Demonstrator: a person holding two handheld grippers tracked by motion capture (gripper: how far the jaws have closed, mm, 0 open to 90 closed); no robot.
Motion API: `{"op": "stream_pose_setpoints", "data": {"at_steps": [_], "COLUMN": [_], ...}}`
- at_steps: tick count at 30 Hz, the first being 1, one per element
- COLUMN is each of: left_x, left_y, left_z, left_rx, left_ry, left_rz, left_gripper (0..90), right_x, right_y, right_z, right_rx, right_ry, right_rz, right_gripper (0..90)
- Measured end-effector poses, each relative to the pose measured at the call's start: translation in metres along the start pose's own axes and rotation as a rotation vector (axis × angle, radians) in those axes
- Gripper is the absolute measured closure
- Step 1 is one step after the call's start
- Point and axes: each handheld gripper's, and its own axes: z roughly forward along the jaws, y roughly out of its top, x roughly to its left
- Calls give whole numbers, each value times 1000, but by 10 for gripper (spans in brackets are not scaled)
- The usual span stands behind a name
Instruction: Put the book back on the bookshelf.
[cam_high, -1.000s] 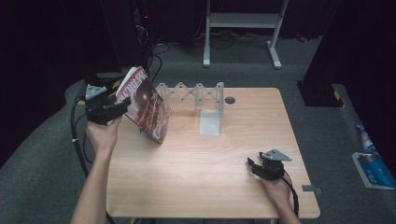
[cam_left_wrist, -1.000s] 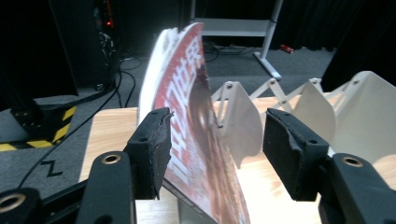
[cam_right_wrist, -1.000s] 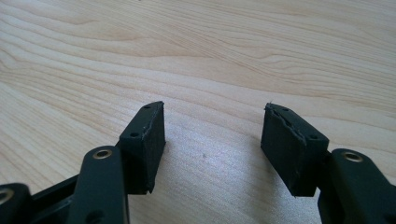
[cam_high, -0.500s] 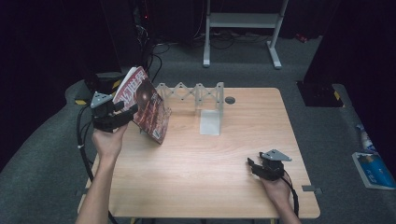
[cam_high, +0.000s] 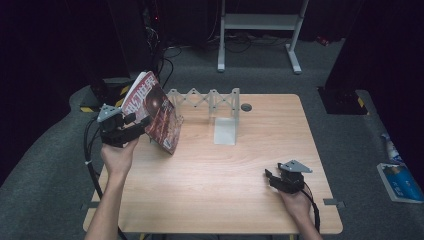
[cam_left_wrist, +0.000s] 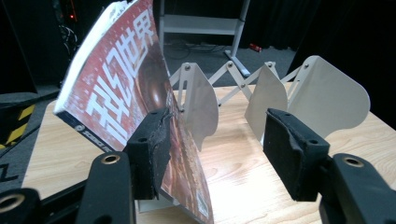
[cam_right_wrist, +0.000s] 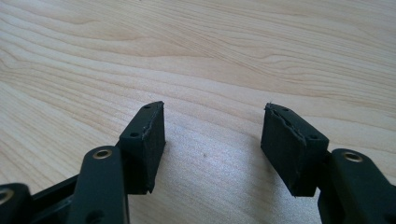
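A: Magazine (cam_left_wrist: 126, 93) leans against your left gripper (cam_left_wrist: 215, 144)'s near jaw; are the jaws apart?

B: Apart, gripping nothing. Close squarely before lifting. Your right gripper (cam_right_wrist: 212, 140) rests spread and empty on the table (cam_high: 210, 190).

A: Beyond it?

B: The folding rack (cam_high: 210, 102); steer the magazine upright between its plates.

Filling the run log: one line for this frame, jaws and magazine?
left gripper: jaws open, left pad against magazine, tilted | right gripper: jaws open, empty, over table | rack: empty
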Motion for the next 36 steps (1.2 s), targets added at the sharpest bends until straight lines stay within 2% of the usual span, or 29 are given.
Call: {"op": "stream_pose_setpoints", "data": {"at_steps": [2,4,7,21,36], "left_x": [-1,-4,-8,-20,-29], "left_y": [-2,-3,-4,-12,-20], "left_z": [0,0,0,4,5], "left_rx": [1,11,12,18,23], "left_ry": [-4,7,-4,-60,-100], "left_rz": [3,22,27,25,20], "left_gripper": [414,411,409,400,390], "right_x": [0,0,0,0,0], "right_y": [0,0,0,0,0], "right_z": [0,0,0,0,0], "right_rx": [0,0,0,-1,-1], "right_ry": [2,1,1,1,1], "right_rz": [-3,-2,-1,-6,-4], "right_gripper": [398,398,398,398,398]}}
